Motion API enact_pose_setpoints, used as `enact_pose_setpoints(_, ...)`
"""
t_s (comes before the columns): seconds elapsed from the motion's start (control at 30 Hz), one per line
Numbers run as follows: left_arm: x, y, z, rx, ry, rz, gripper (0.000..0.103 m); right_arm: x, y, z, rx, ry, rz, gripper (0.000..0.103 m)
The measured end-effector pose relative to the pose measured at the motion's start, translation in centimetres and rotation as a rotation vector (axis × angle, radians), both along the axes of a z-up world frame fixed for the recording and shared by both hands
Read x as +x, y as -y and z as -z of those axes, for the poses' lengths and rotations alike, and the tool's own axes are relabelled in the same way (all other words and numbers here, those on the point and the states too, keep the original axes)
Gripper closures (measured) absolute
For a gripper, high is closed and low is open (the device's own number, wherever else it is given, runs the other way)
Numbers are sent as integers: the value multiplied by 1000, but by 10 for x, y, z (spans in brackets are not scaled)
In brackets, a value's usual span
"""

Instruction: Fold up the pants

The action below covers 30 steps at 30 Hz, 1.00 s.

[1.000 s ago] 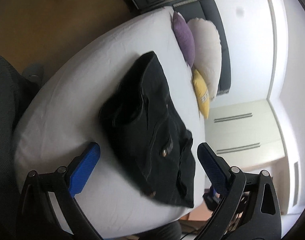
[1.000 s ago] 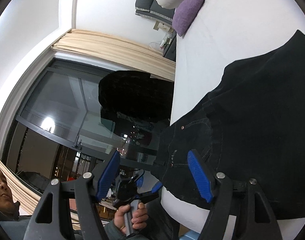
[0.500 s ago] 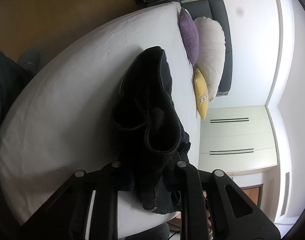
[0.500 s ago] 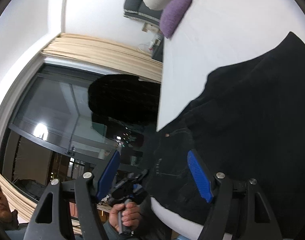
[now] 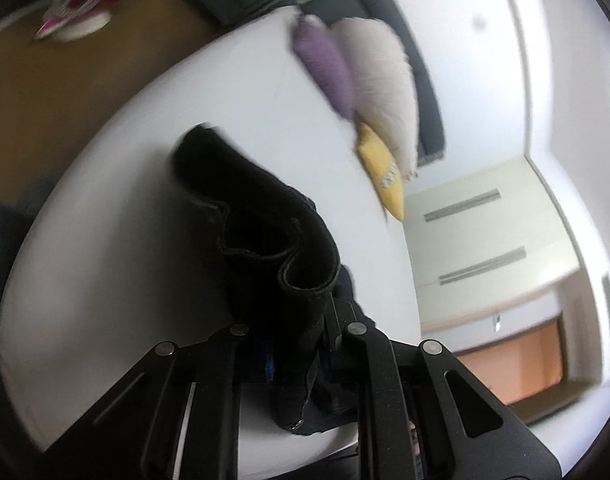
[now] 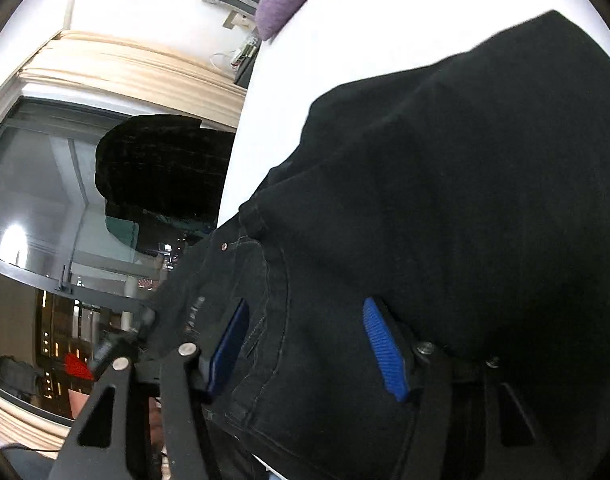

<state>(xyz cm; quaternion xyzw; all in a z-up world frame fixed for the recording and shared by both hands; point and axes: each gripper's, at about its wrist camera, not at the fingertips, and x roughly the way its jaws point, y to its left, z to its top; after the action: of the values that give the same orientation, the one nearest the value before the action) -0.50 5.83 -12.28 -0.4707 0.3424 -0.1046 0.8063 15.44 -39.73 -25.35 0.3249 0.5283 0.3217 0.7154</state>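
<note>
Black pants lie bunched on a white bed. My left gripper is shut on the pants' near edge, lifting a rolled fold of fabric; its pads are hidden by cloth. In the right wrist view the pants fill most of the frame. My right gripper has its blue fingers apart, with the waistband and pocket area between them; the jaws are narrower than before, not closed.
A purple pillow, a white pillow and a yellow pillow lie at the bed's far end by a dark headboard. White wardrobe at right. Brown floor at left. Window and curtain beside the bed.
My left gripper went from open to shut on the pants and has lifted a fold. My right gripper moved in onto the waistband and its jaws have narrowed around it.
</note>
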Motion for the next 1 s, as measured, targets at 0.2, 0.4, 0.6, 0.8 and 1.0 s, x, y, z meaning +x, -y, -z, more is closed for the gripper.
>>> enact_pose_setpoints(0.2,32,72,-64,163,101,154,90,-3,20,-26,125,-32,46,27)
enact_pose_setpoints(0.4,64,204,-91,361,176,417,90,-8,70,-61,169,32,74,27)
enact_pose_setpoints(0.6,72,328,-31,527,117,676,89,-14,110,-52,170,2,99,22)
enact_pose_setpoints(0.8,62,363,-7,706,133,738,89,-19,128,-29,159,-54,117,17)
enact_pose_setpoints(1.0,40,395,-2,891,200,773,89,-11,124,-45,133,-15,71,17)
